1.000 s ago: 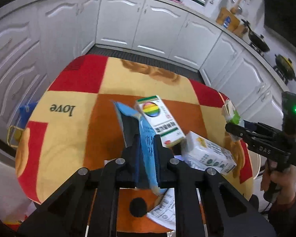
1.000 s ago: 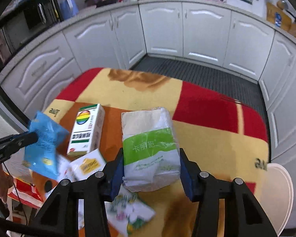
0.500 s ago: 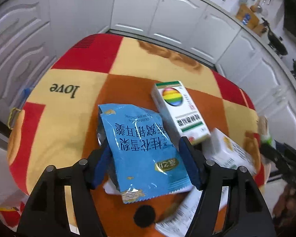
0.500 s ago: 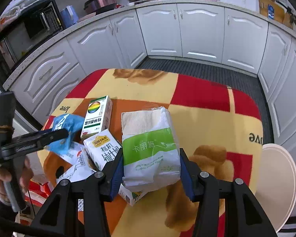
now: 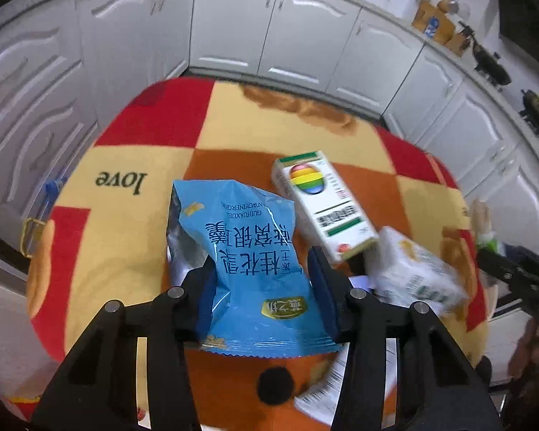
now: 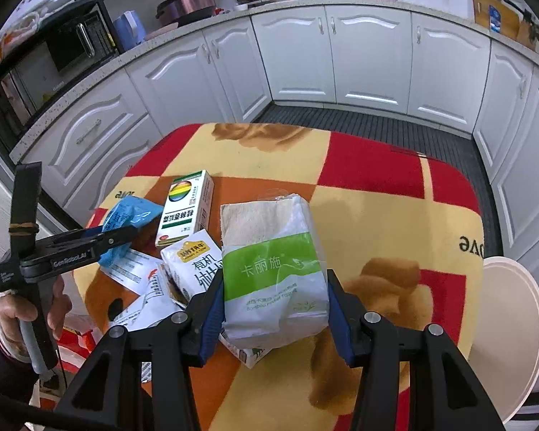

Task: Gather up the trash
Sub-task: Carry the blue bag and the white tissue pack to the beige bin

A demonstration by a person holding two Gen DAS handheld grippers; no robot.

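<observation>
My left gripper (image 5: 262,287) is shut on a blue snack bag (image 5: 248,251) and holds it above the table; it also shows in the right wrist view (image 6: 125,219). My right gripper (image 6: 273,309) is shut on a white and green tissue pack (image 6: 273,269) held over the table. A rainbow-print carton (image 5: 323,204) and a white milk carton (image 5: 413,273) lie on the checked tablecloth (image 5: 133,222). Paper leaflets (image 6: 133,273) lie beside them.
White kitchen cabinets (image 6: 370,57) curve around the table. A white round stool (image 6: 506,323) stands at the table's right edge. A microwave (image 6: 72,46) and a cooker (image 6: 187,3) sit on the counter. A red bin (image 6: 75,337) shows below the left edge.
My left gripper turned the blue bag from edge-on to flat-facing and lifted it. My right gripper pulled back and up with the tissue pack, so more of the table shows.
</observation>
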